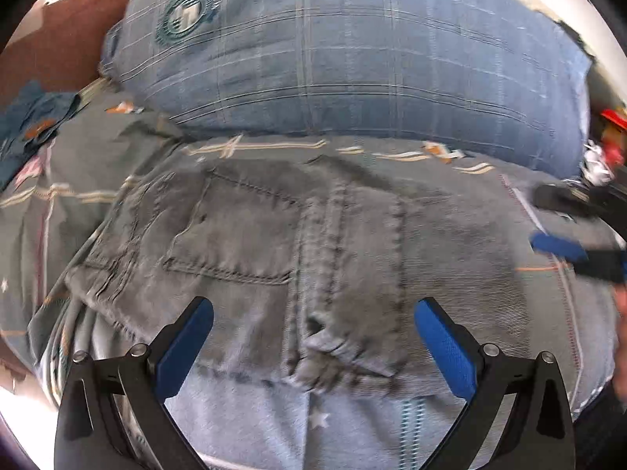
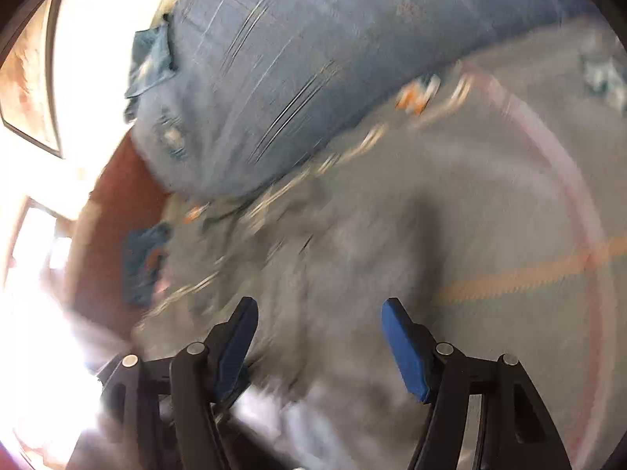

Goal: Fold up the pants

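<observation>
Grey jeans (image 1: 274,243) lie folded on the patterned bedsheet (image 1: 78,180), the back pocket and seat seam facing up. My left gripper (image 1: 313,309) hovers over their near edge, open, with nothing between its blue pads. In the left wrist view the right gripper (image 1: 564,219) reaches in from the right edge above the sheet beside the jeans. The right wrist view is blurred: the right gripper (image 2: 319,309) stands open over grey cloth (image 2: 333,274), with nothing gripped.
A large blue checked pillow (image 1: 352,58) lies along the far side of the bed (image 2: 313,58). A crumpled blue cloth (image 1: 31,125) sits at the left. Red and white items (image 1: 607,137) crowd the right edge. A brown headboard (image 1: 58,39) stands behind.
</observation>
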